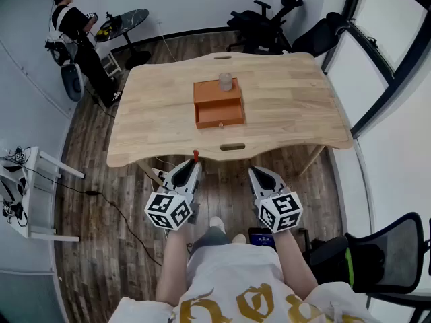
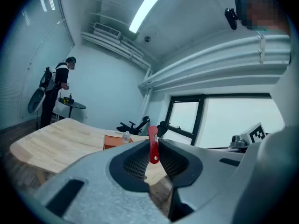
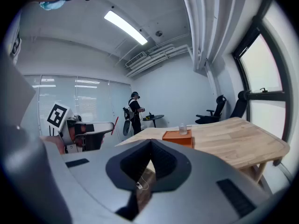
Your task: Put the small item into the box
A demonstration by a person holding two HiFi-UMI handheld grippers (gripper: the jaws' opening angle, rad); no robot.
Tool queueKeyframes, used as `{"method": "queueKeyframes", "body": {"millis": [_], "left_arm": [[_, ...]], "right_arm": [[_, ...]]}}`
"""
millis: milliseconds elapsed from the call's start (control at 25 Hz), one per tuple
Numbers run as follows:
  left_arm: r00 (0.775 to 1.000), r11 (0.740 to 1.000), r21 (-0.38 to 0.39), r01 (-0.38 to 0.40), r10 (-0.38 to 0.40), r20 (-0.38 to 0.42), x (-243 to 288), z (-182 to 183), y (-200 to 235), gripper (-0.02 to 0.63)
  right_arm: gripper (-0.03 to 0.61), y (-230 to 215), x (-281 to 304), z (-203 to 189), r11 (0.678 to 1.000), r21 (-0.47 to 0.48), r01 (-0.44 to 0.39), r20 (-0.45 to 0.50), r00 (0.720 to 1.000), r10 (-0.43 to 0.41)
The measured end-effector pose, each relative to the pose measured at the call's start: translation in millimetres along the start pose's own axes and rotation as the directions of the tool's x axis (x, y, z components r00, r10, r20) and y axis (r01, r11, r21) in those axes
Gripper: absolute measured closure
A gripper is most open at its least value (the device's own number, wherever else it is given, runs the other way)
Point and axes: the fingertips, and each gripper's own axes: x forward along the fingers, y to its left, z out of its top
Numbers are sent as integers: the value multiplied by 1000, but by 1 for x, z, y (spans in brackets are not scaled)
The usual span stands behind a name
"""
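Observation:
An orange box stands in the middle of the wooden table, its drawer-like front facing me, with a small clear container on its back part. Below the table's near edge, my left gripper is shut on a small red item. That red item sticks up between the pads of the left gripper, with the orange box far ahead. To its right, my right gripper is shut with nothing in it. My right gripper points at the orange box.
A person stands at a round black table at the back left. Office chairs sit behind the table, another chair at my right. A white rack and a floor cable lie to the left.

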Motion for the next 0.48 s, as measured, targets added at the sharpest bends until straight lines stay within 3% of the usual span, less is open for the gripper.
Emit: {"method": "queueKeyframes", "body": {"millis": [480], "left_arm": [[1000,1000,10,-12,12,7,-7,2,-8,557]], "right_arm": [[566,0,-15,12,999,20,-28,63,998,27]]}}
